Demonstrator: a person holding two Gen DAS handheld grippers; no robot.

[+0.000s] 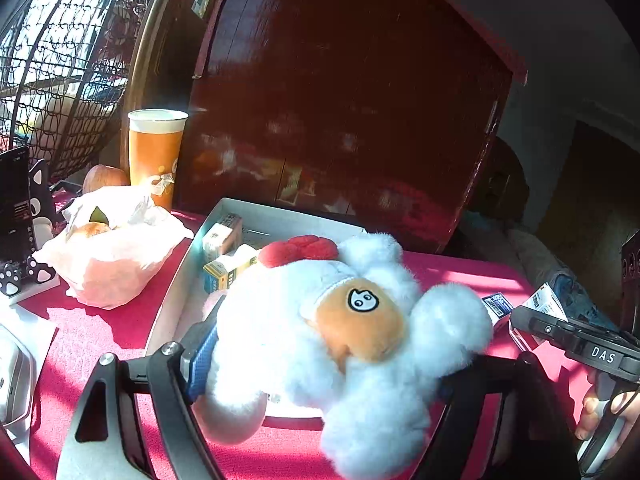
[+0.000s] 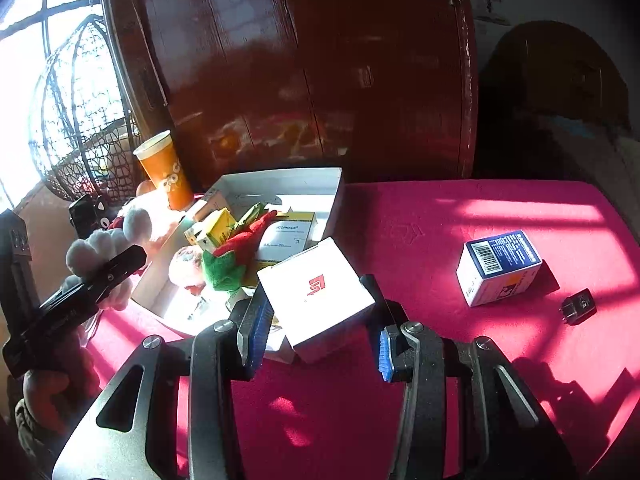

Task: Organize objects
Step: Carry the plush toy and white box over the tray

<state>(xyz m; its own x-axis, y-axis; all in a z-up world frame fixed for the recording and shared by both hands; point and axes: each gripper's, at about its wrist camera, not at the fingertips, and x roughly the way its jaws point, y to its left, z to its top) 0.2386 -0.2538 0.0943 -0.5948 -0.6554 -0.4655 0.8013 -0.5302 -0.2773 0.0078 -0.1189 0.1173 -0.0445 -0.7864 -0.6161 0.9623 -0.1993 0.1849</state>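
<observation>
Plush [image 1: 340,320] is squashing softly, light and yielding, in the clenched left gripper [image 1: 320,376], while the right gripper [image 2: 316,336] is pinching a stiff white box [image 2: 316,296] across its flat sides.

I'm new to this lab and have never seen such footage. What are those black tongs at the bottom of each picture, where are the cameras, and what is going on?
There is no robot here: a person holds a pair of hand-operated tongs in each hand, and a fisheye camera on each looks forward along its fingers. In the left picture, the left tongs grip a fluffy white plush toy. In the right picture, the right tongs hold a small white box. Both hover near an open white tray already holding small cartons and toys. On the red tablecloth lie a blue-and-white carton and a small black plug; an orange cup stands behind.
</observation>
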